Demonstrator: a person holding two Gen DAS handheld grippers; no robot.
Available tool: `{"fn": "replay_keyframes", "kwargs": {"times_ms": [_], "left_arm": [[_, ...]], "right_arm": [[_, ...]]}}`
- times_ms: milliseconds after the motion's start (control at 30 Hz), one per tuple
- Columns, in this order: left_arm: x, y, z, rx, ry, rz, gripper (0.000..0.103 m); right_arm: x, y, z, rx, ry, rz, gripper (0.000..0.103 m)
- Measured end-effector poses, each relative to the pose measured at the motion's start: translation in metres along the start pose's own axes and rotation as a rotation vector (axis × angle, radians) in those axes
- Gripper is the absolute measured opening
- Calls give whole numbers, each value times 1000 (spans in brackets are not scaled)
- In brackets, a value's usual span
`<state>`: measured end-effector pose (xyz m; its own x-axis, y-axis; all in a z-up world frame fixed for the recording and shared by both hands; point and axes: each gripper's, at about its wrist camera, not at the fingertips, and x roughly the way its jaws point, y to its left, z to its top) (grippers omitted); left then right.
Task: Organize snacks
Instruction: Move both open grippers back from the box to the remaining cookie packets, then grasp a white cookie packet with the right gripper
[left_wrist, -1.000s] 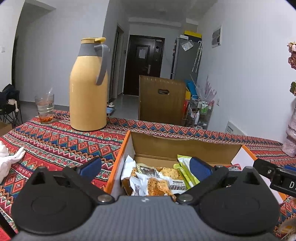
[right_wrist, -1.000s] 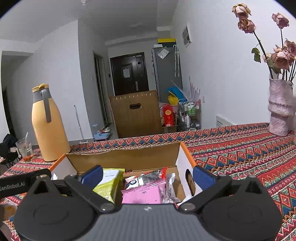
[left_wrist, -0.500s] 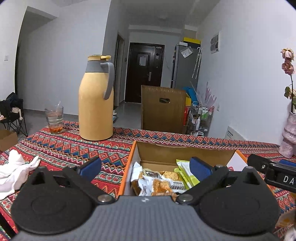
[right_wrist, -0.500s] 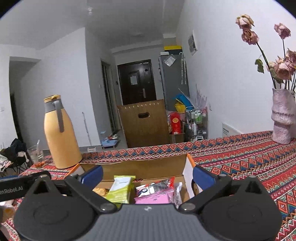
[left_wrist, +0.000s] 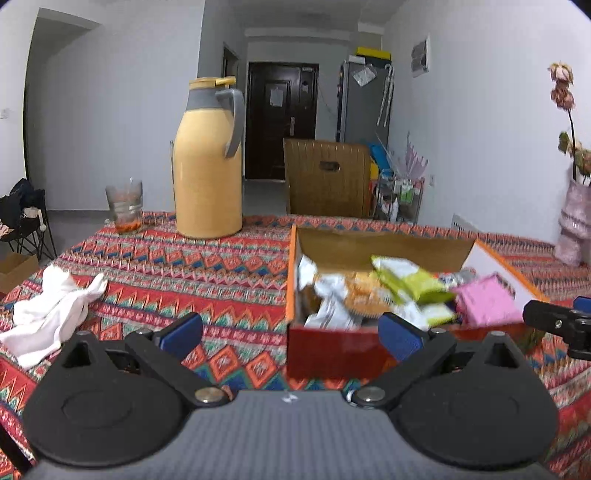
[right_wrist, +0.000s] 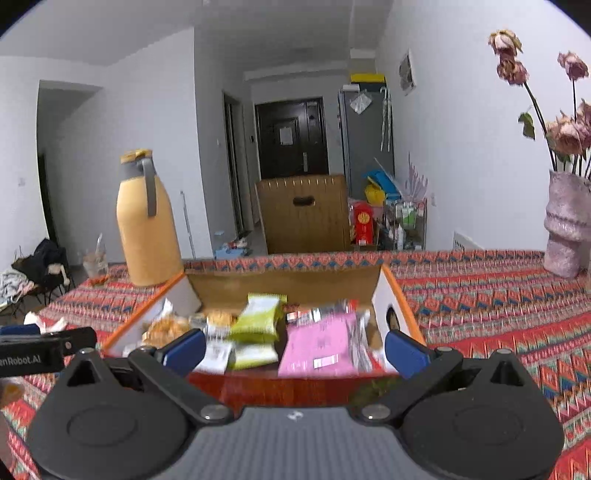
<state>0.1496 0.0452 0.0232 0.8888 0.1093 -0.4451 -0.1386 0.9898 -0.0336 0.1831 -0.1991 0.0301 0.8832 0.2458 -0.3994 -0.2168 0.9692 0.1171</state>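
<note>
My left tool (left_wrist: 291, 334) is spread wide with nothing between its blue pads; my right tool (right_wrist: 295, 349) is spread the same, also empty. Just ahead of both sits the snack box (right_wrist: 280, 387), red-fronted with orange edges and no lid, packed with packets: a green one (right_wrist: 258, 319) lying on top at the middle, a pink one (right_wrist: 319, 345) to its right, and silver-wrapped cakes (left_wrist: 332, 306) at the left end. The box rests on the patterned surface (left_wrist: 207, 273), whose left stretch lies bare up to a crumpled white cloth (left_wrist: 55, 310). Farther back stand a yellow thermos (left_wrist: 208, 162) and a glass (left_wrist: 123, 206), and at far right a pink vase (right_wrist: 567, 229).
</note>
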Motion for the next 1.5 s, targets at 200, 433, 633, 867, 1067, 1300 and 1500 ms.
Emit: {"fn": "replay_keyframes", "kwargs": {"times_ms": [200, 433, 633, 867, 1067, 1300, 1500], "left_arm": [[5, 14, -19, -12, 47, -7, 103], [6, 16, -30, 0, 35, -18, 103], [9, 20, -31, -17, 49, -32, 103], [13, 24, -33, -36, 68, -32, 103], [13, 27, -33, -55, 68, -33, 103], [13, 28, -32, -62, 67, -38, 103], [12, 30, -32, -77, 58, -37, 103]], "right_arm": [[0, 4, -26, -15, 78, -13, 103], [7, 18, -39, -46, 145, -18, 103], [19, 36, -46, -91, 199, -13, 103], [43, 49, -51, -127, 257, -38, 103], [69, 52, -57, -153, 310, -89, 103], [82, 41, -60, -56, 330, -70, 103], [80, 41, -63, -72, 319, -64, 103]]}}
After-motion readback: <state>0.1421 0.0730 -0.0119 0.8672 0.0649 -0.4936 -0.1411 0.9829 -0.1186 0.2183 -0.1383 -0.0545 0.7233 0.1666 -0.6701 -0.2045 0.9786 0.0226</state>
